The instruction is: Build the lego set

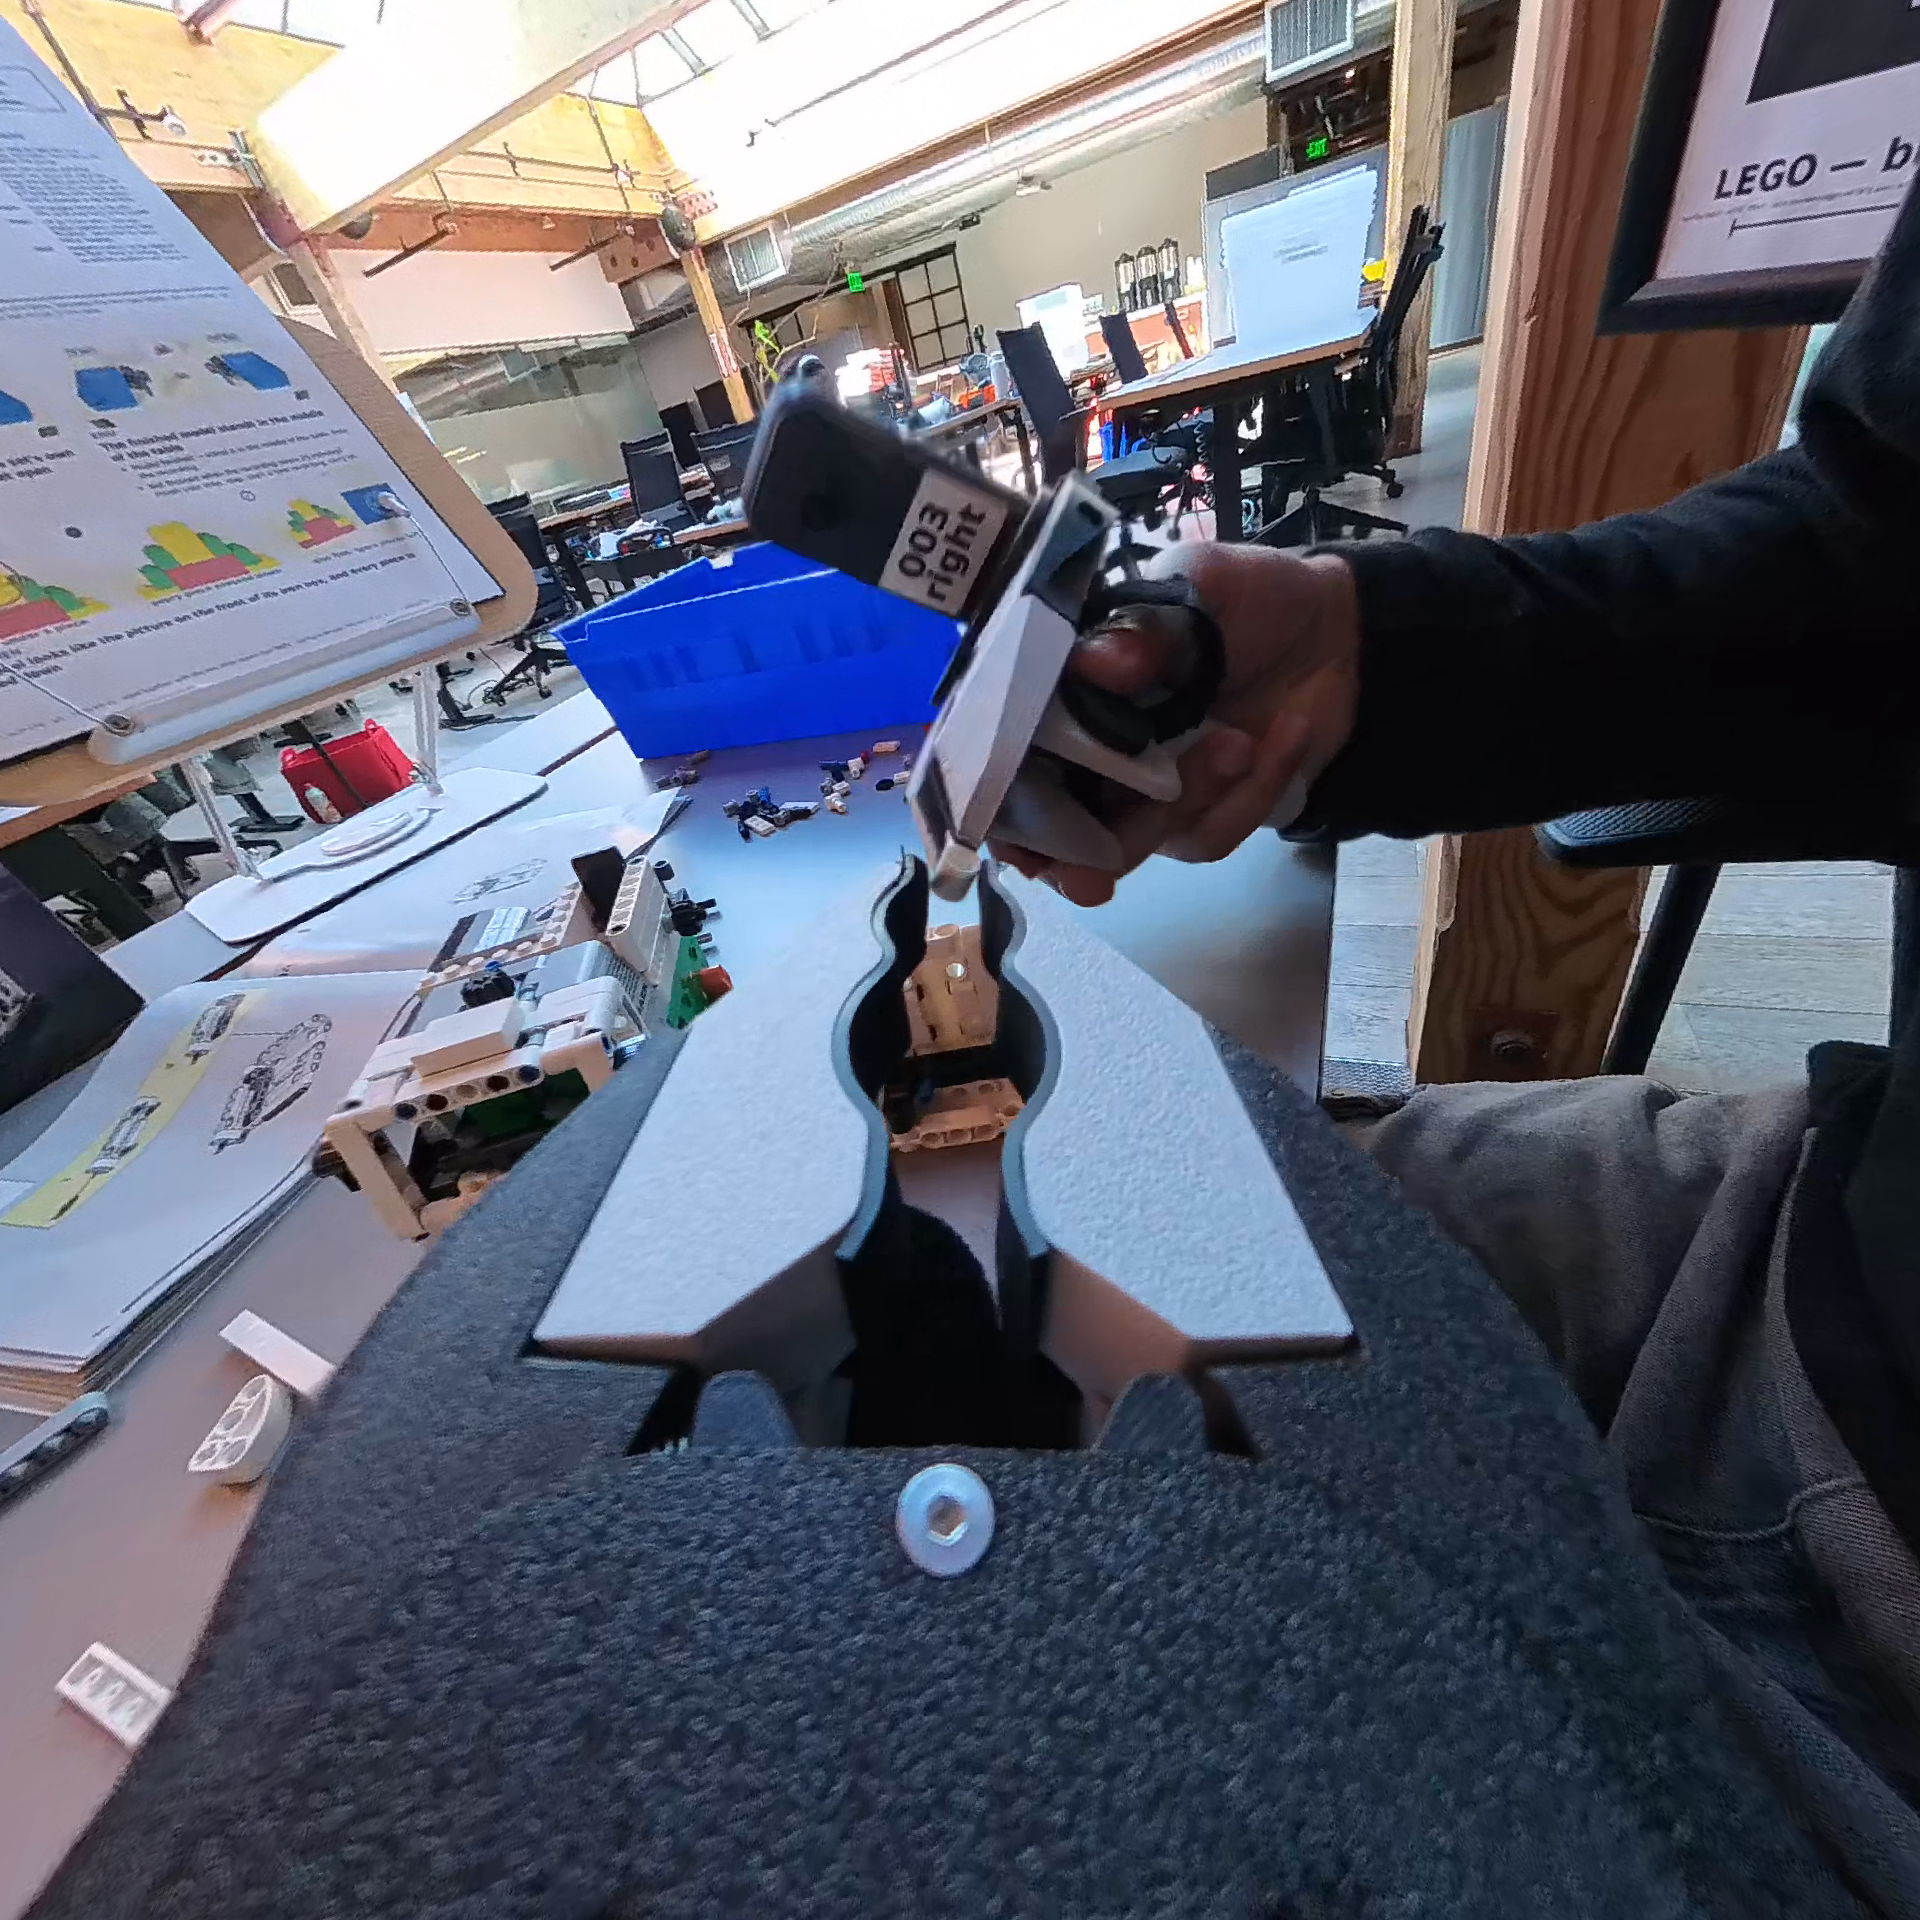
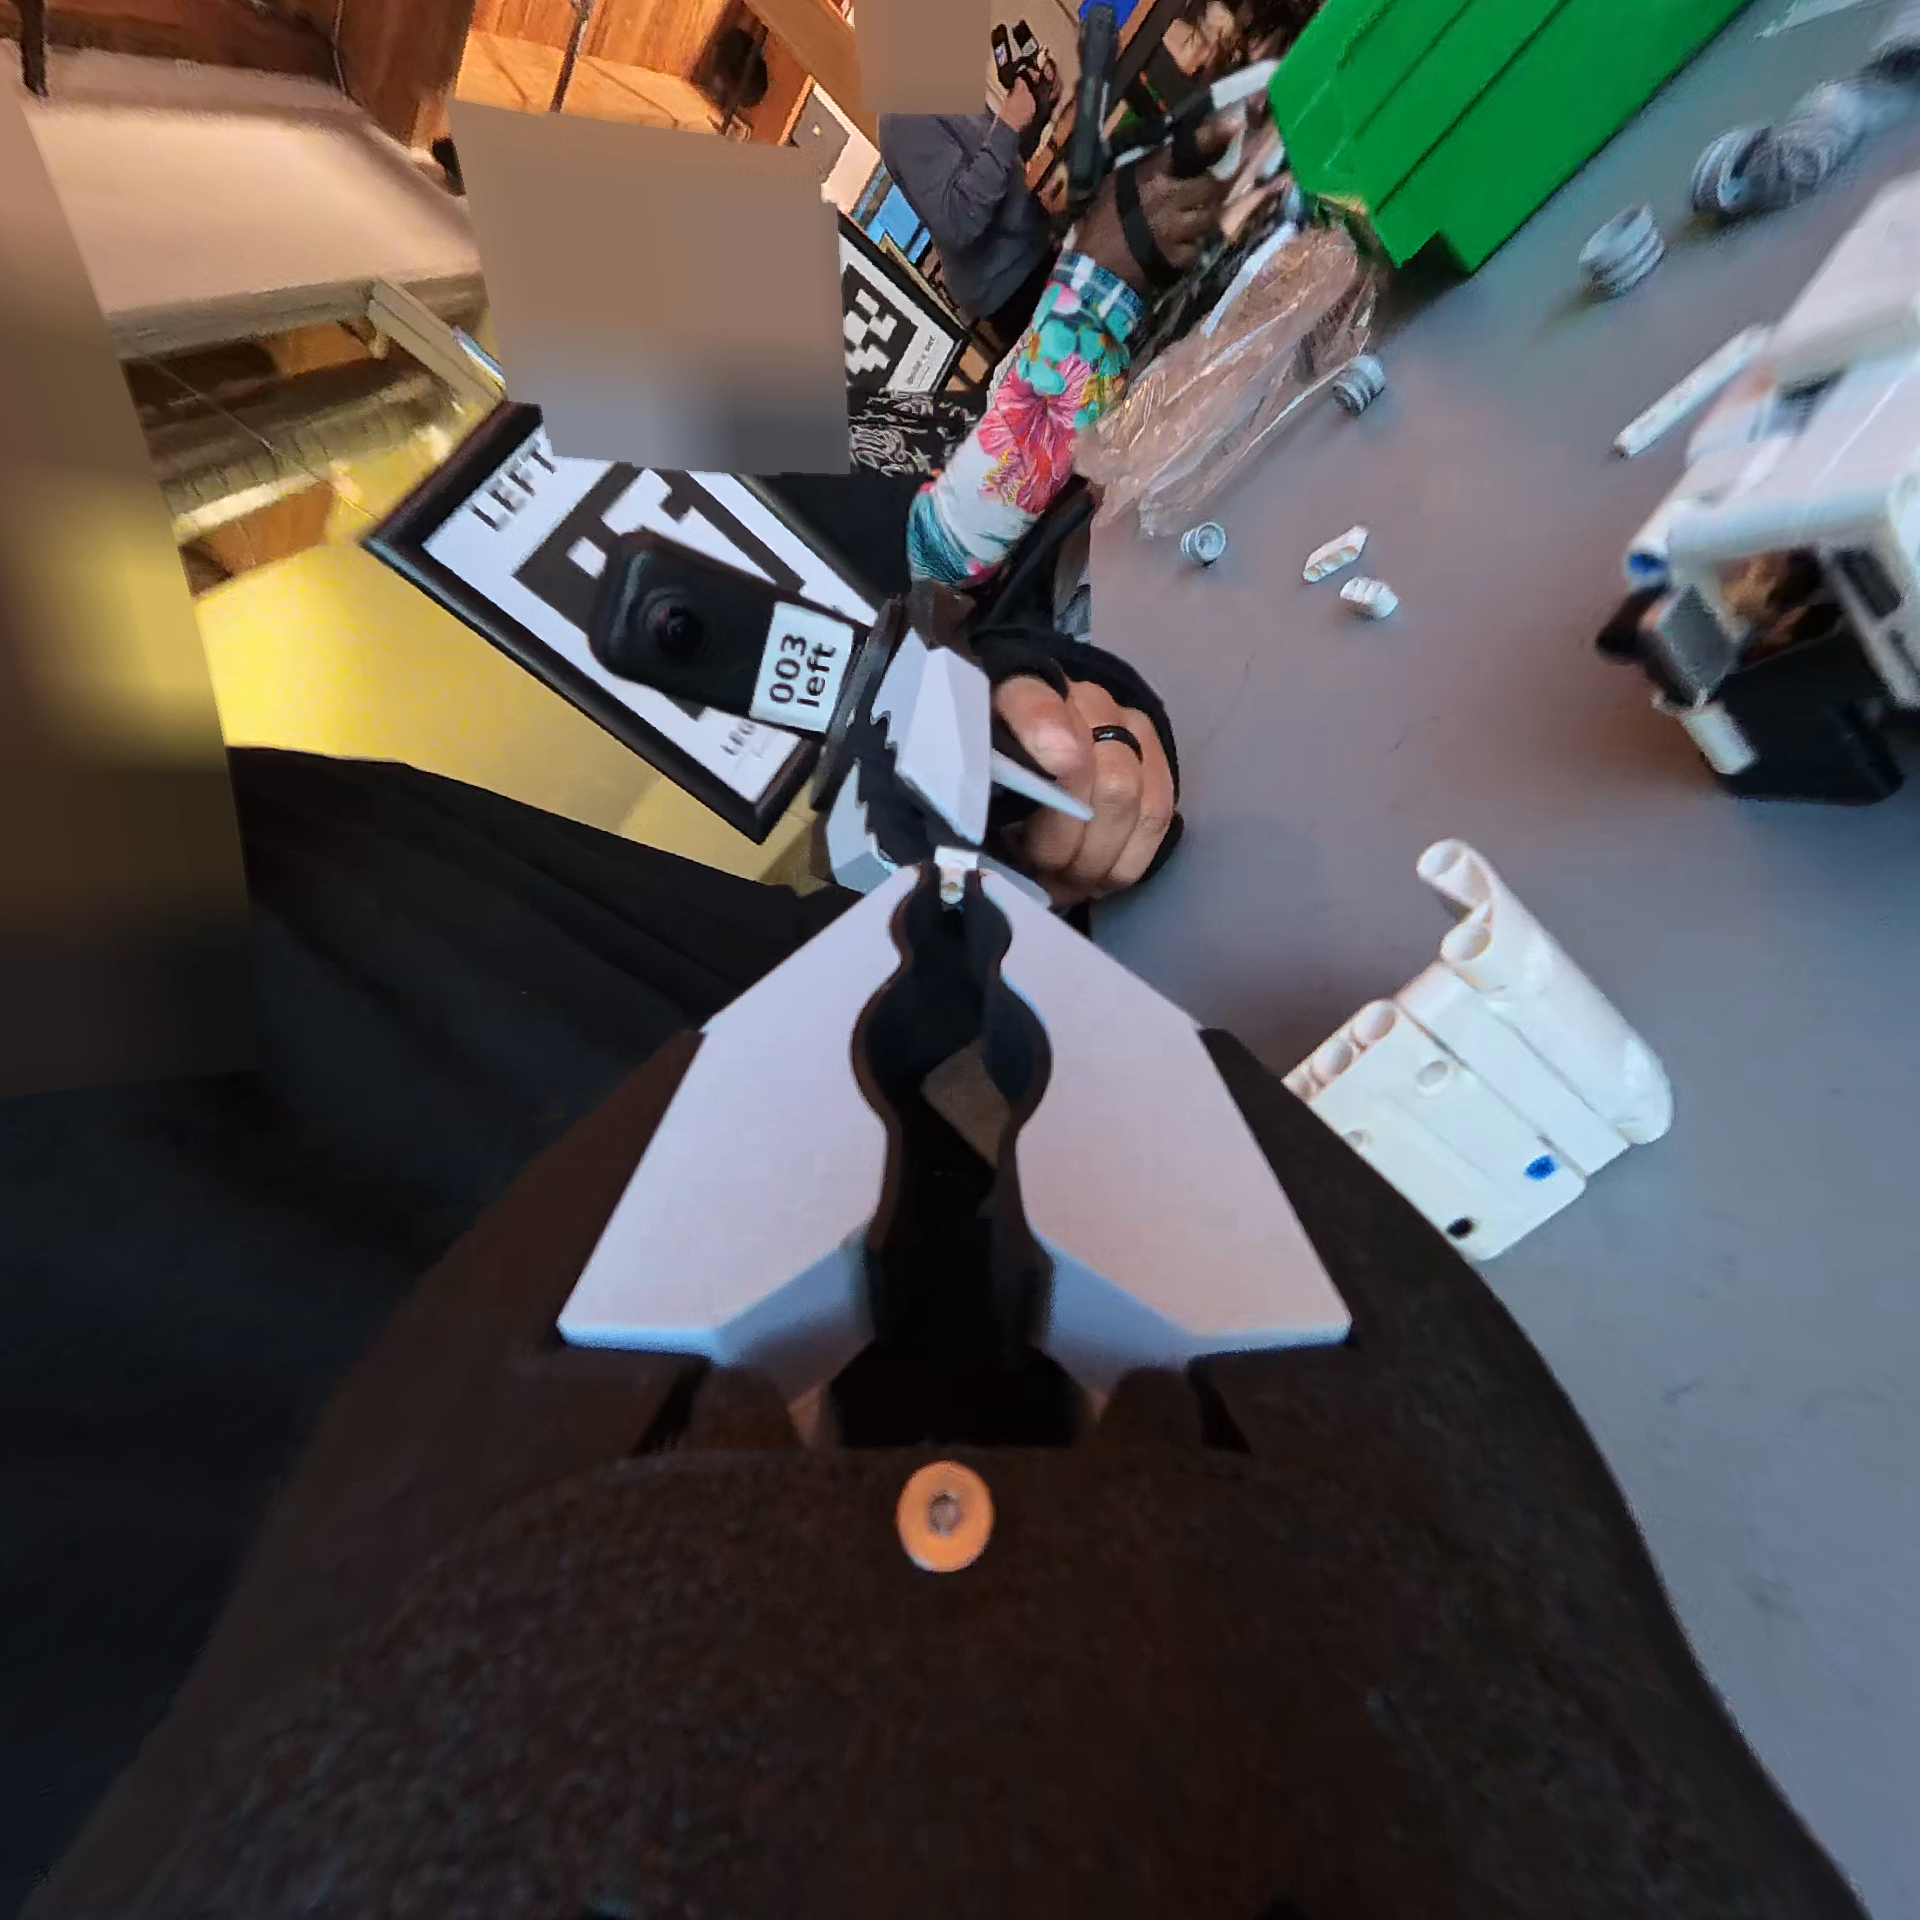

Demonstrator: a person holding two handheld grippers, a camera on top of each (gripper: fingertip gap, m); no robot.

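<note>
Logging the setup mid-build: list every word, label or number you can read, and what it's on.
I don't quote writing; these things carry it:
White sticker on black camera, left wrist view: legible.
Matching sticker on second camera, right wrist view: legible.
Instruction sheet on stand: mostly too small.
Framed sign, upper right: large, cut off.
Patterned framed sign: partly hidden.
Booklet: nothing readable.

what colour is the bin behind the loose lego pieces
Blue bin, clearest in the left wrist view.

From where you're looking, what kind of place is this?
Probably an open-plan office or workshop: rows of desks with office chairs fill the hall behind, exposed ducts run overhead, and a blue parts bin sits on the worktable.
</note>
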